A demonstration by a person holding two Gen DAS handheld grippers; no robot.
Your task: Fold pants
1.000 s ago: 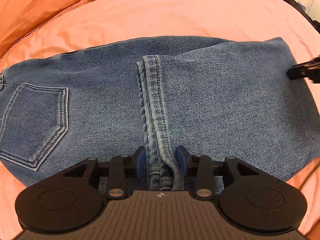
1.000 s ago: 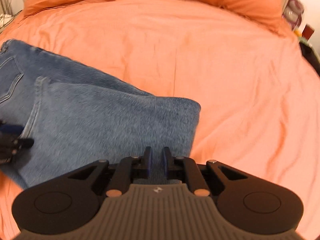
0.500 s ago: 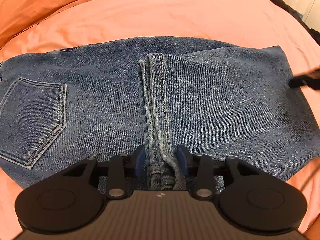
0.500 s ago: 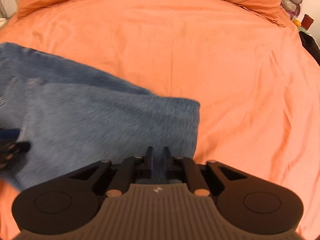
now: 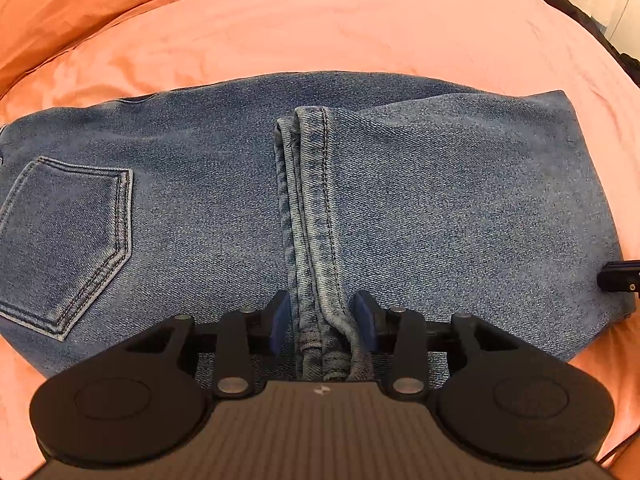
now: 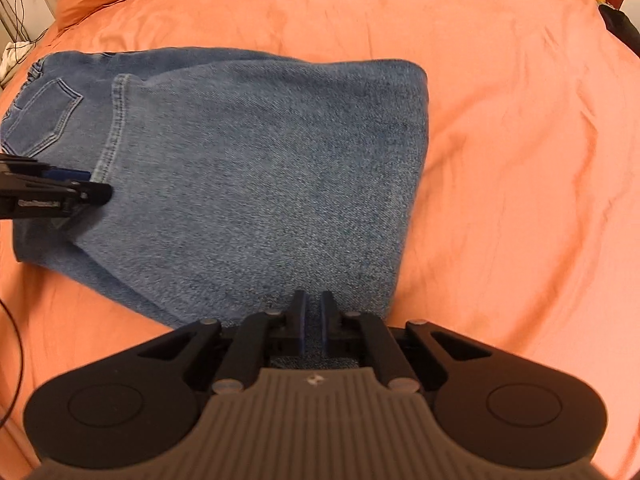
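The jeans (image 5: 440,208) are laid crosswise on the bed (image 6: 500,120). The stacked leg hems (image 5: 316,220) are straddled by the half-open left gripper (image 5: 320,318), its pads apparently clear of the denim. The right gripper (image 6: 311,320) is clamped narrow on the near edge by the fold.

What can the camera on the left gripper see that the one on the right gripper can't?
Only the left wrist view shows the bunched leg hems lying between the left gripper pads. Only the right wrist view shows the jeans' folded edge with bare sheet beyond it, and cables by the bed. Both show the jeans, the back pocket and the orange bedding.
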